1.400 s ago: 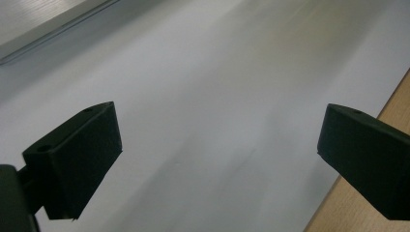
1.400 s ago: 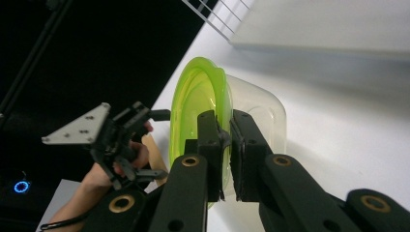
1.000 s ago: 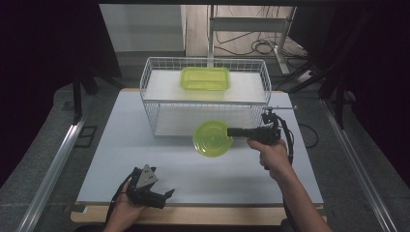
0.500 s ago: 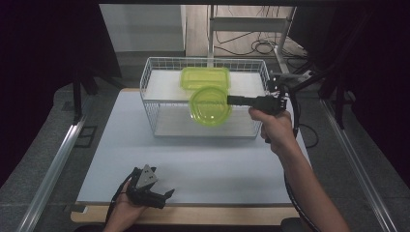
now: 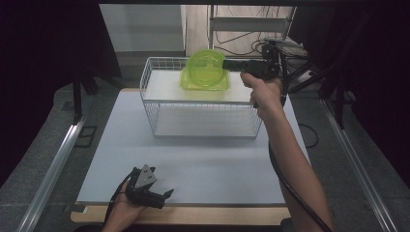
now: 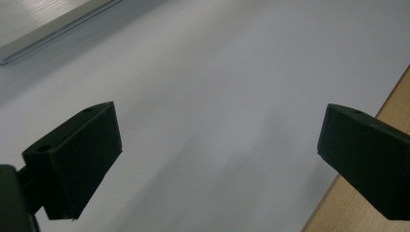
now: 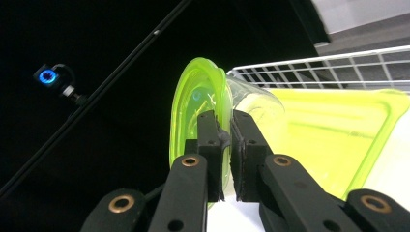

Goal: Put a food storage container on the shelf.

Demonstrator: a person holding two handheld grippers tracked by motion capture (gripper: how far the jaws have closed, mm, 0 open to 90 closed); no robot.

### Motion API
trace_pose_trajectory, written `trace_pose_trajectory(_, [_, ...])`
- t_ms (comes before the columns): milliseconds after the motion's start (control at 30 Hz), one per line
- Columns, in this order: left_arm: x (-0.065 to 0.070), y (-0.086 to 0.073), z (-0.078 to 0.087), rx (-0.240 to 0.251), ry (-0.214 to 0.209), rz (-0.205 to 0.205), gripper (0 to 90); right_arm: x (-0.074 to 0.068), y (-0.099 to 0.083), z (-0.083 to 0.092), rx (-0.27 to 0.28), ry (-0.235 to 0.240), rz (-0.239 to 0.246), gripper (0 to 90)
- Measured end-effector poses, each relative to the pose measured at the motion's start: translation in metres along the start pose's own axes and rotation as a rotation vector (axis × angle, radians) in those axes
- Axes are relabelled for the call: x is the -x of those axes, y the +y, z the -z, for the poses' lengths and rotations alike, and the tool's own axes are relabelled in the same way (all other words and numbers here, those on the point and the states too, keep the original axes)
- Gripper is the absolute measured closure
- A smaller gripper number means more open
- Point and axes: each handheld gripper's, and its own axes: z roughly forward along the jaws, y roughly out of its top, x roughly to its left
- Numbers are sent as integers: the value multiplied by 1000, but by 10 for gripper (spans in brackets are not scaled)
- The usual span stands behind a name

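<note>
The right arm stretches far out from the near right edge, forearm bare, hand wrapped around the right gripper, which is held high and level and points left; its 2 jaws are pinched nearly together. The left hand rests low at the near left edge, holding the left gripper pointed right, its 2 jaws spread wide apart.

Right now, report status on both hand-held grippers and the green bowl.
Right hand-held gripper shut on green bowl, above wire basket. Left hand-held gripper open, empty, low over table. Green tray sits beneath bowl.
</note>
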Motion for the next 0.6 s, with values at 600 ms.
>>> trace_pose_trajectory(600, [1,0,-2,-12,-6,-10,17,14,9,-31,8,-174,-10,755])
